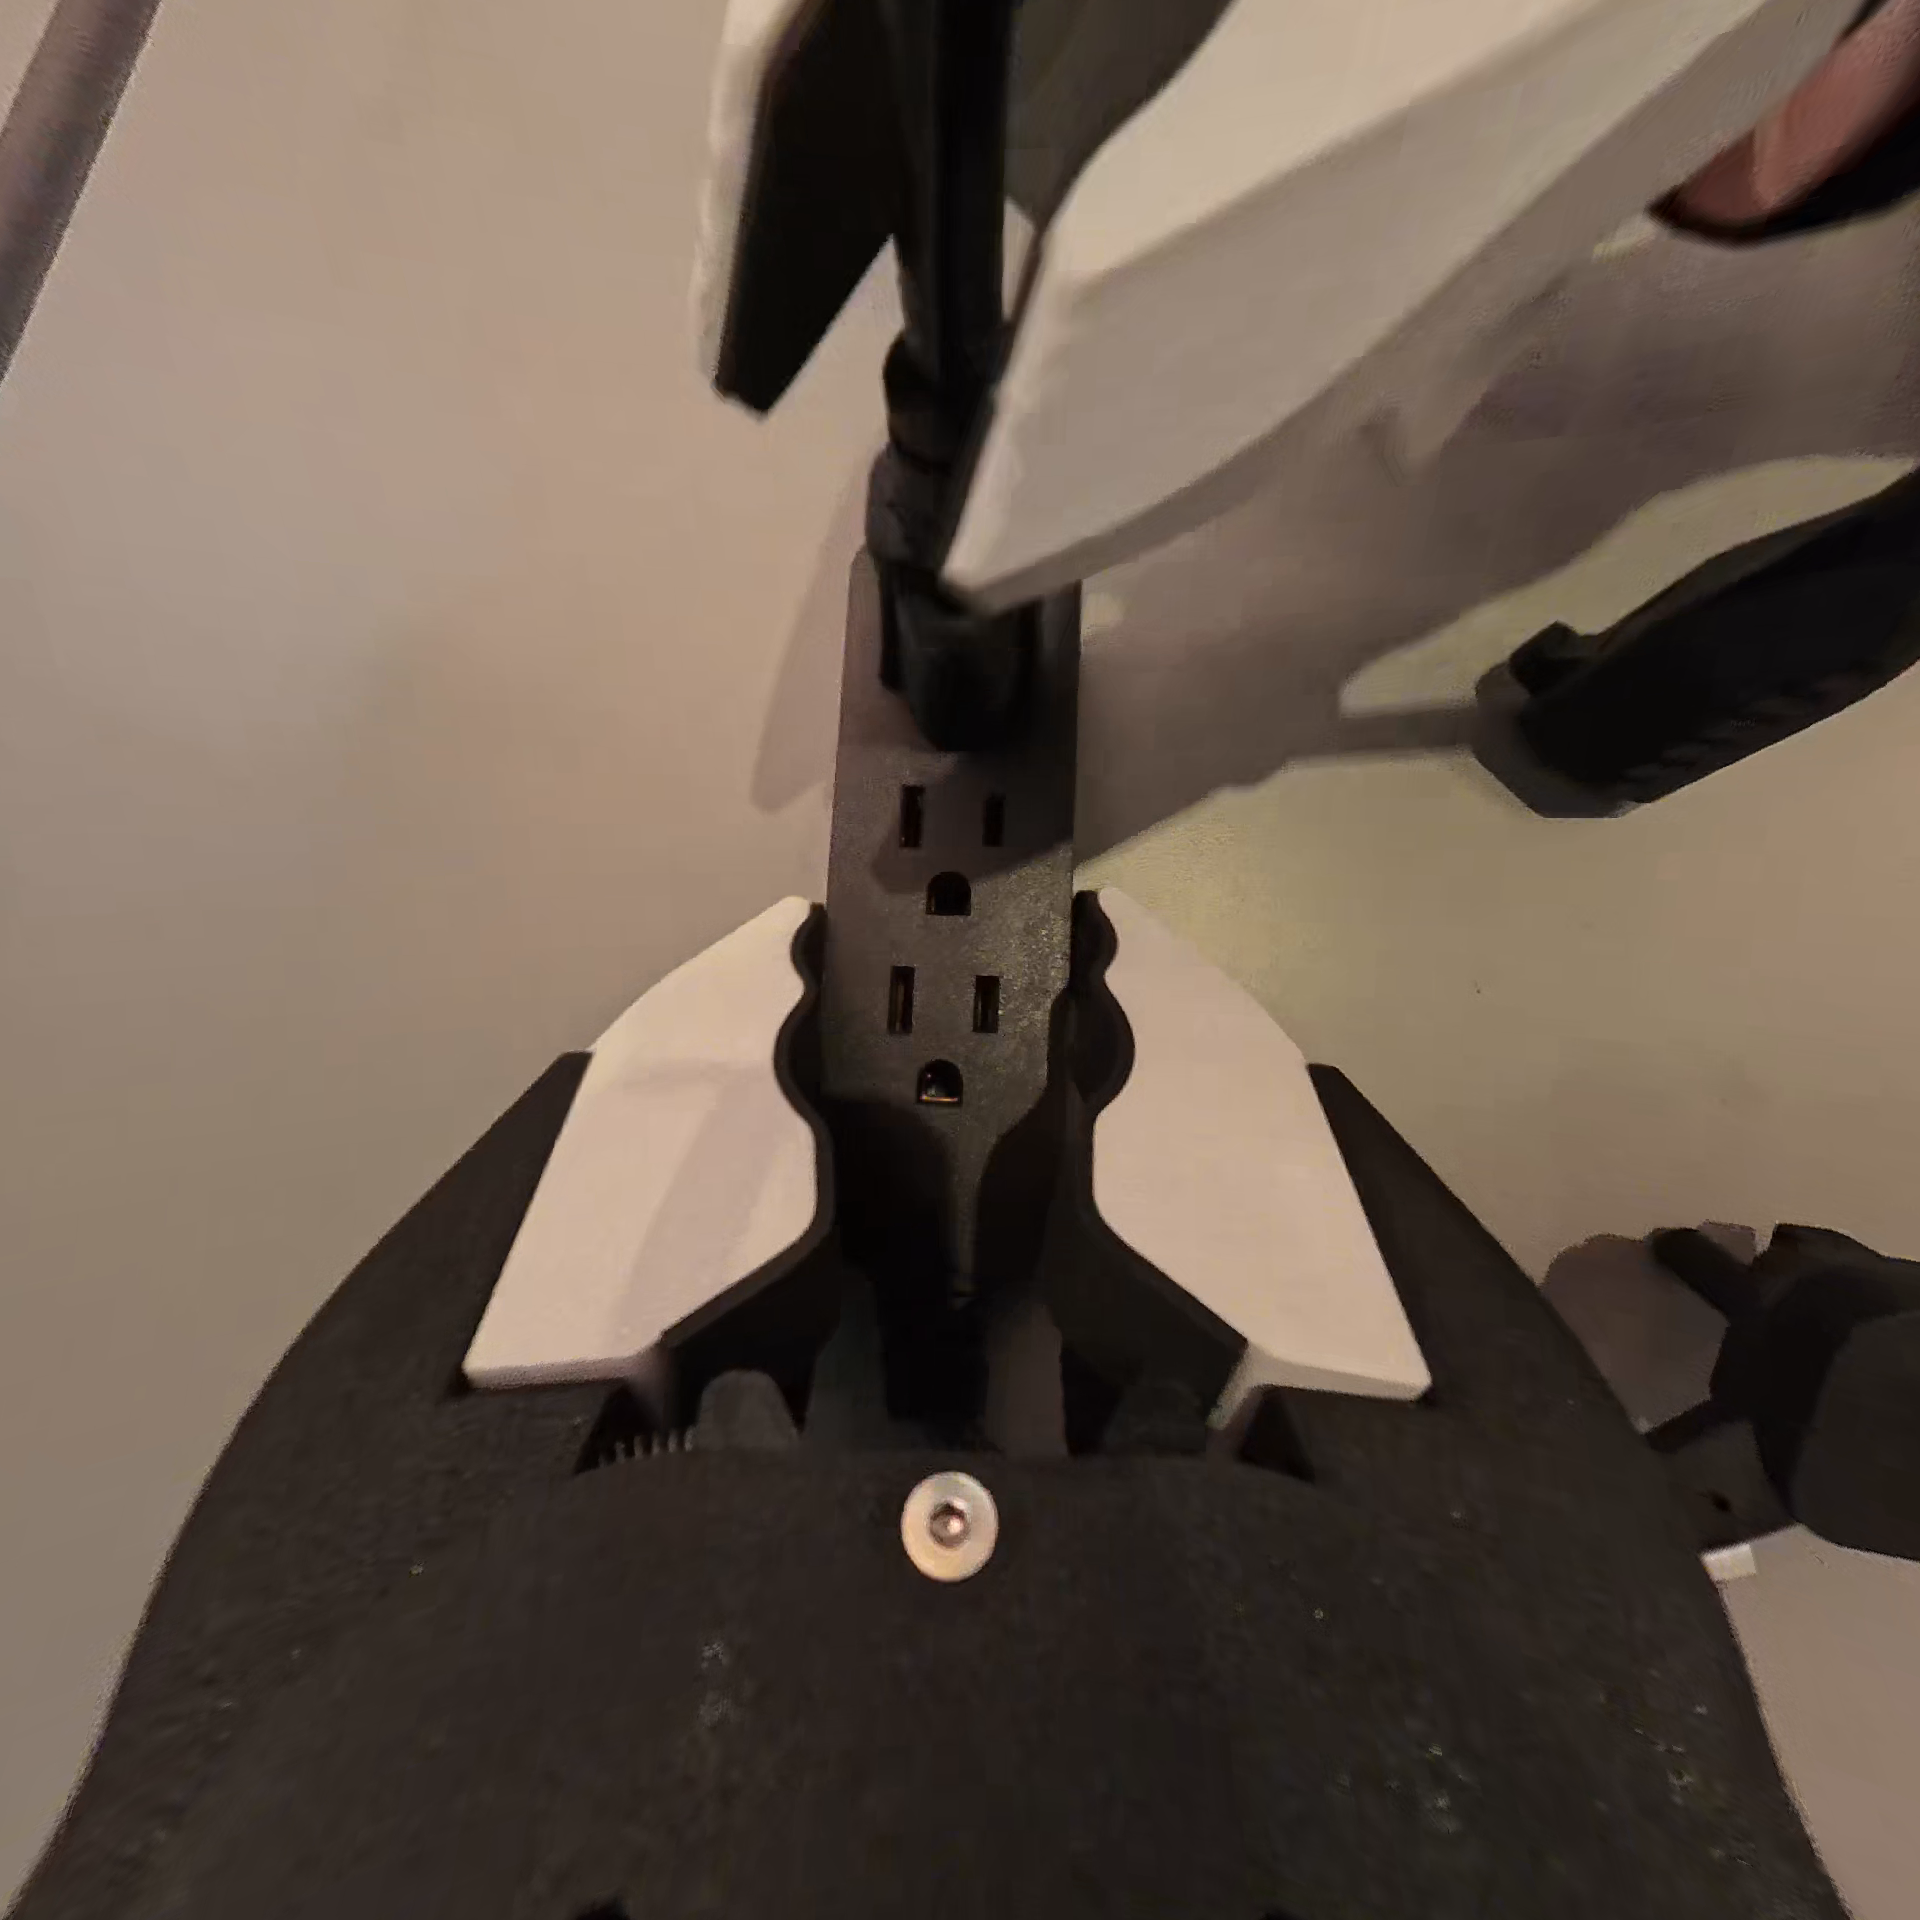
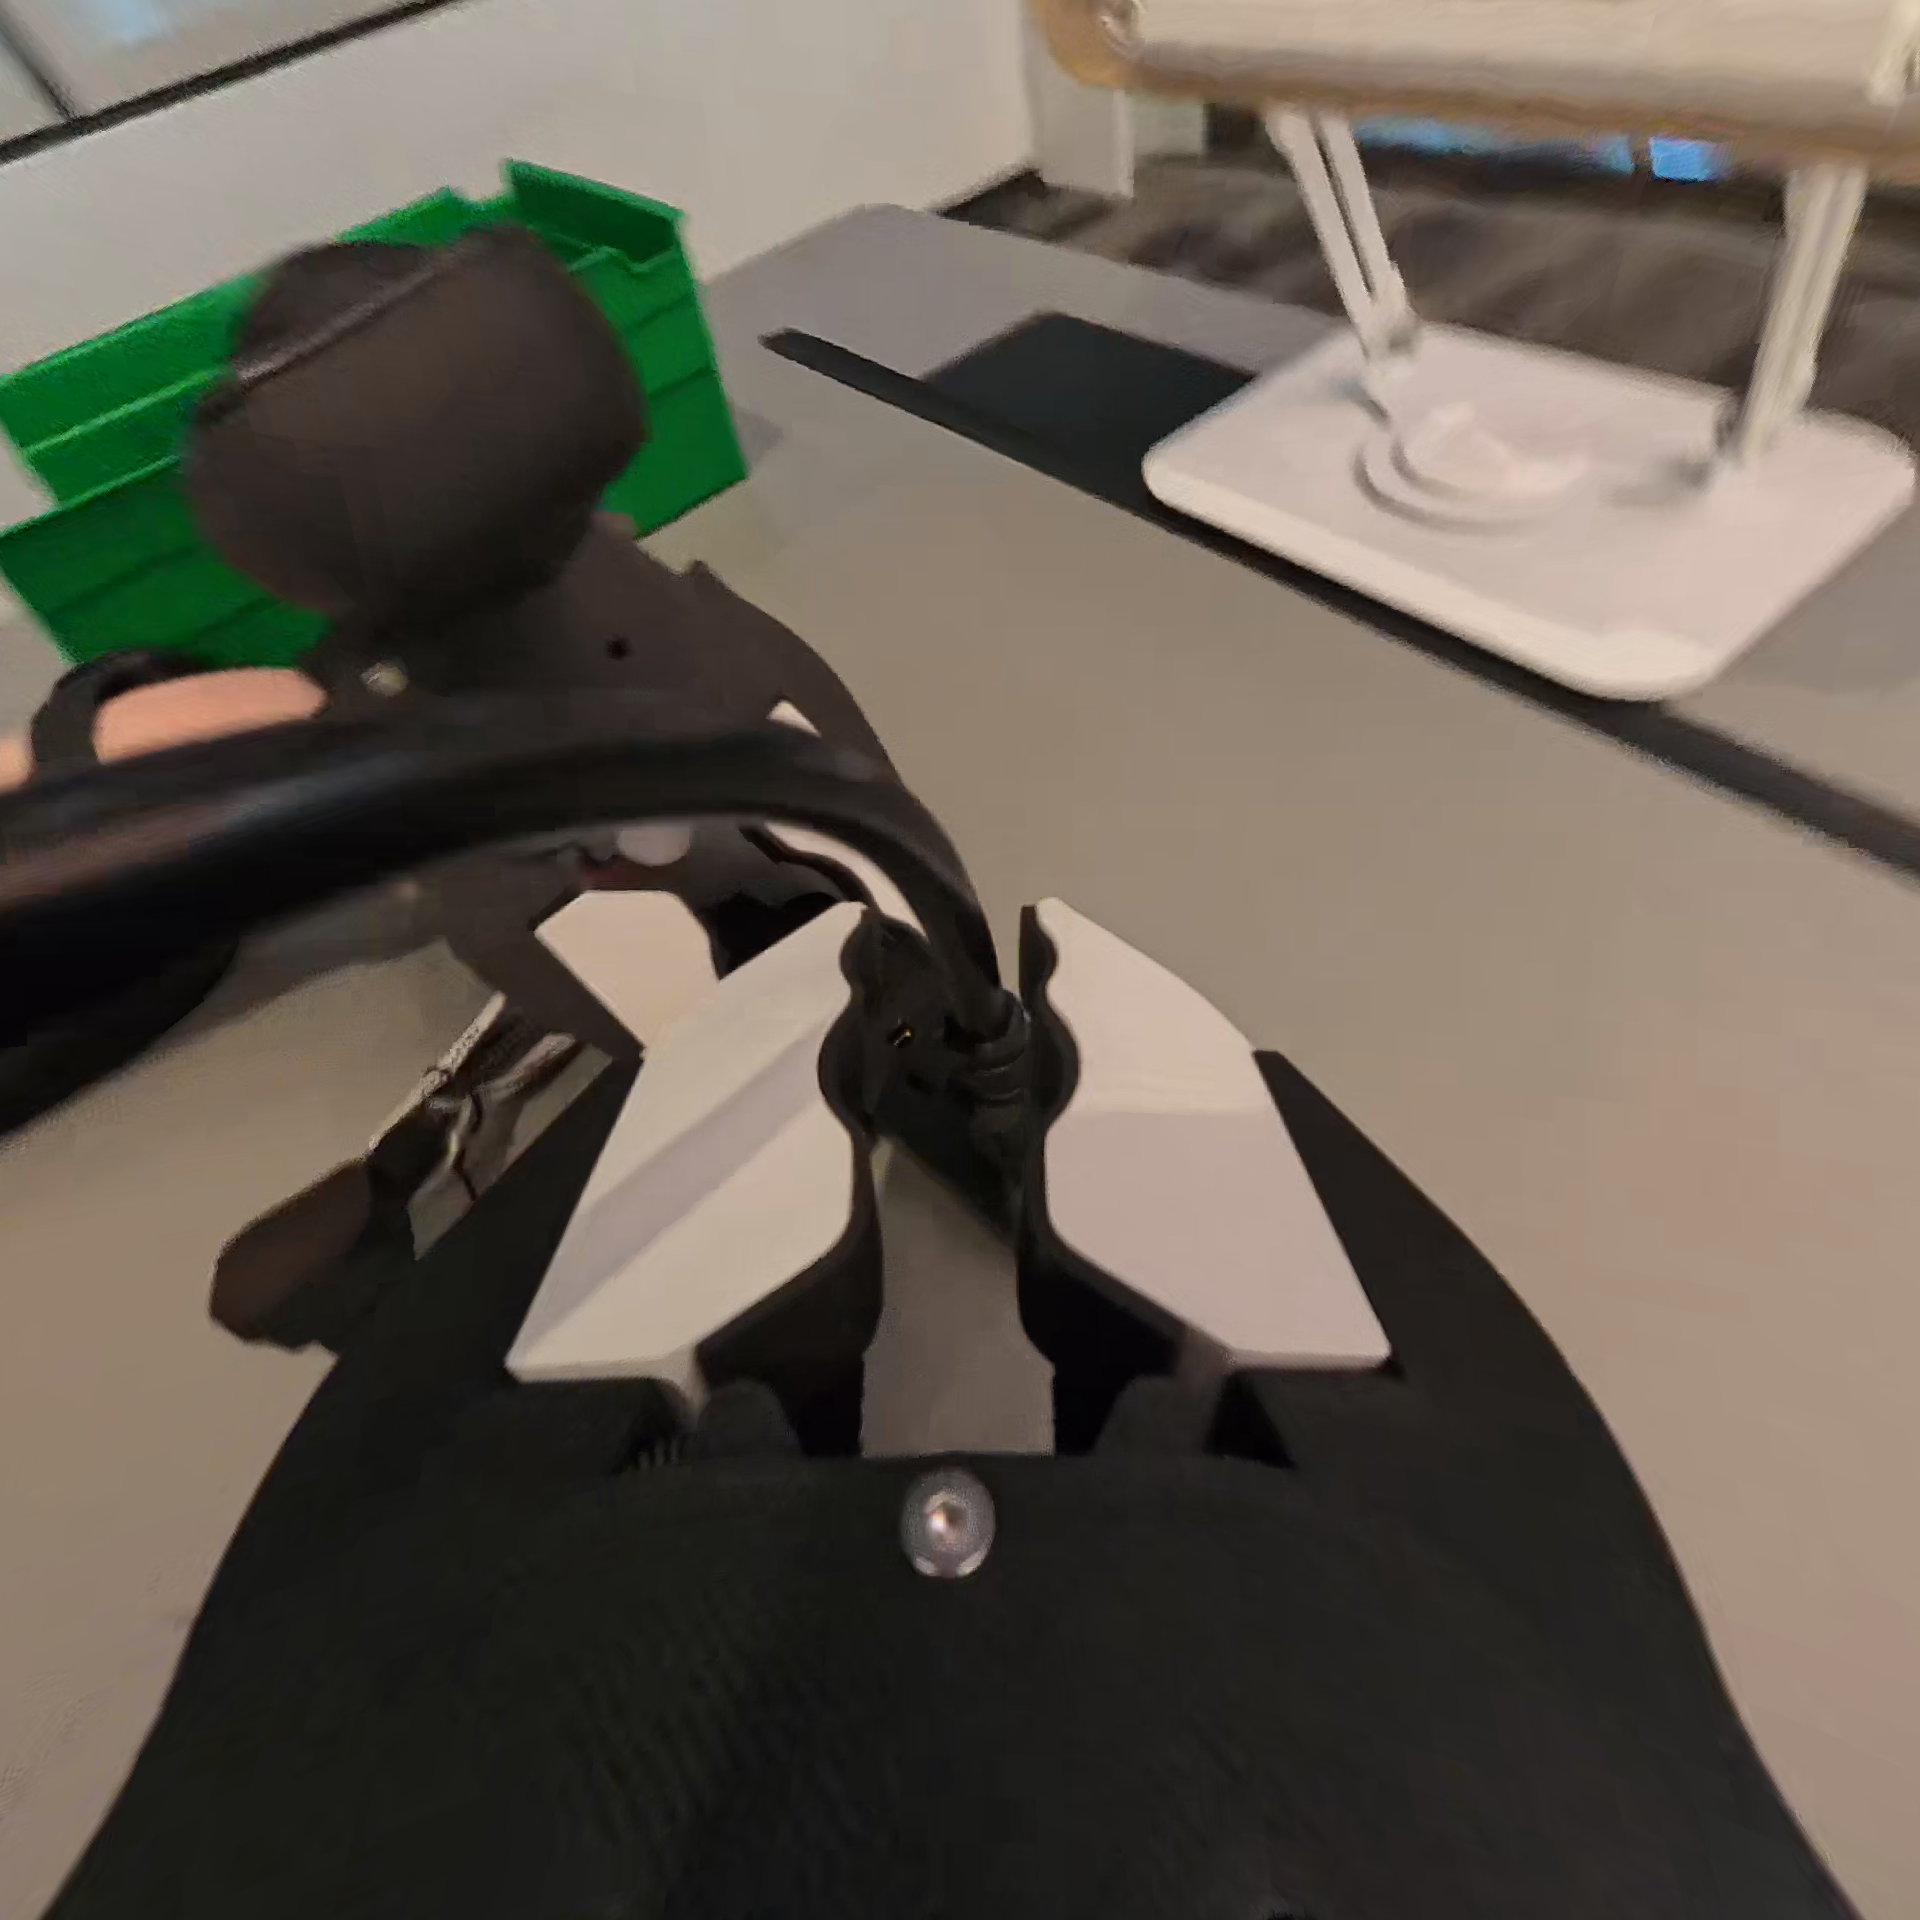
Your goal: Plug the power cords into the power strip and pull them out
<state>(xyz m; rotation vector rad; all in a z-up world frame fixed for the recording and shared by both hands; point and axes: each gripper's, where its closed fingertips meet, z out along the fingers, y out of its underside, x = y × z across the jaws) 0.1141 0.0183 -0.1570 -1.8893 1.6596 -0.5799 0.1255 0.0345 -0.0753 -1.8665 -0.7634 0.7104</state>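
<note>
My left gripper [image 1: 945, 914] is shut on the black power strip [image 1: 951, 966], clamping its sides near the cord end. Two empty outlets face me. At the strip's far outlet sits a black plug [image 1: 951, 665], its cord [image 1: 940, 260] running upward. My right gripper [image 1: 883, 488] comes in from above and is shut on that plug. In the right wrist view my right gripper [image 2: 948, 925] pinches the plug [image 2: 982, 1049], and the cord [image 2: 520, 790] arcs away left. I cannot tell whether the prongs are fully in. The left gripper's body [image 2: 416, 468] shows blurred at left.
A green bin [image 2: 665, 312] stands at the far left of the grey table [image 2: 1351, 1039]. A white stand [image 2: 1507, 520] sits far right on a black mat [image 2: 1081, 384]. Black objects lie right of the strip [image 1: 1662, 707] [image 1: 1787, 1382]. A dark object [image 2: 343, 1226] lies left. There is about 8 cm between the tips of the two grippers.
</note>
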